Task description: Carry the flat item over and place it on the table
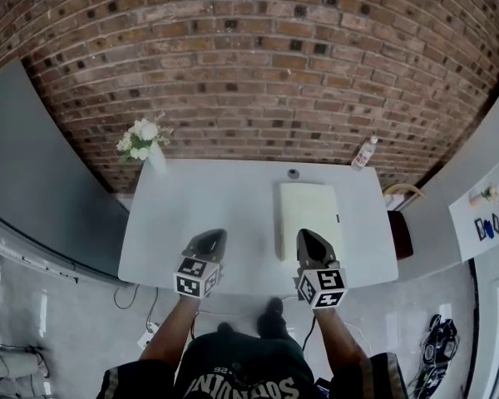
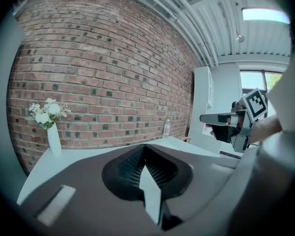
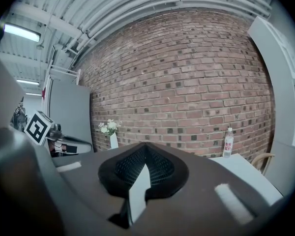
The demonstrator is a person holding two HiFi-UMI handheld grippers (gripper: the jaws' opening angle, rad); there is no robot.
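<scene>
Flat item: a pale cream rectangular pad with rounded corners, smooth and matte. It lies flat on the right half of the table, long side running away from the person, and neither gripper holds it.

Table: a light grey rectangular top, plain and smooth, set against a red-brown brick wall.

Right gripper: a dark, tapered shell with its jaws pressed together and nothing between them. It is held level, nose toward the wall. From the head view it shows over the item's near end; whether it touches cannot be told. The forearm is bare and reaches forward.

Left gripper: the same build, with its jaws closed and empty. It is level and parallel to the right one, over the bare table well left of the item.

Also on the table, along the far edge:
- a slim white vase of white flowers at the far left corner
- a clear plastic bottle at the far right corner
- a small round dark object just beyond the item
</scene>
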